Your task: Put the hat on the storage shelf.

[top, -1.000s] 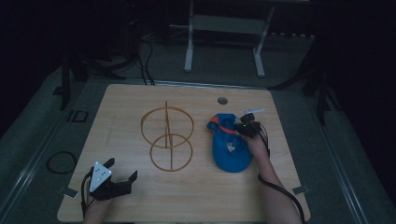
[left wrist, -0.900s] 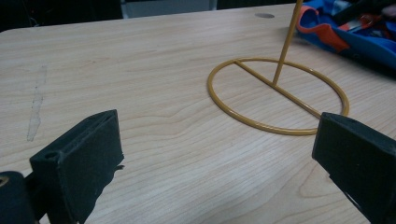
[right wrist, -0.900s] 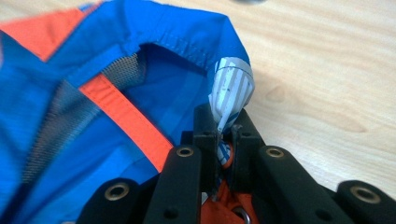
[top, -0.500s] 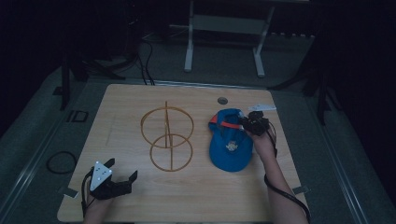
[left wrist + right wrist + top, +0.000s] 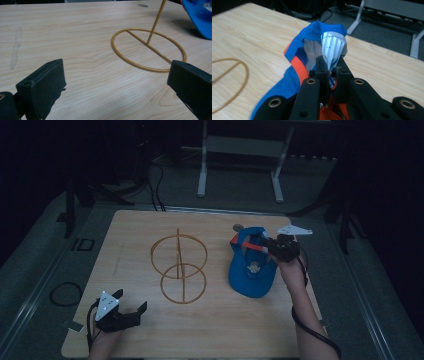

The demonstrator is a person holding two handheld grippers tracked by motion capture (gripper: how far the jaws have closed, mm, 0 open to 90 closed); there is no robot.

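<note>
Right gripper (image 5: 329, 72) was closed tight on the cap (image 5: 250, 270); its jaws pinched a fold of the rim at the back, where striped white lining and grey mesh bunched up just ahead of the tips. An orange band of the cap ran below and to the left of the jaws in the right gripper view. From the high view the cap hung and draped down from the grip toward the person, its lower part lying on the table (image 5: 150, 335) or close to it; which of the two could not be told.

Left gripper (image 5: 120, 312) sat low over the table's near corner, jaws wide apart, nothing between them. Ahead of it and to its right stood the wire stand (image 5: 150, 50): a flat ring base with a thin upright rod, an upper ring seen from above. The cap lay beyond the stand, well apart from this gripper.

Handling, judged: the cap looked light and soft, fabric folding freely under the pinch, so it would sag and swing when lifted. The brim was likely the only stiff part. A hold on the rim fabric seemed secure enough; a second hold on the brim would steady it. The stand looked light and could tip if the cap dragged on it
</note>
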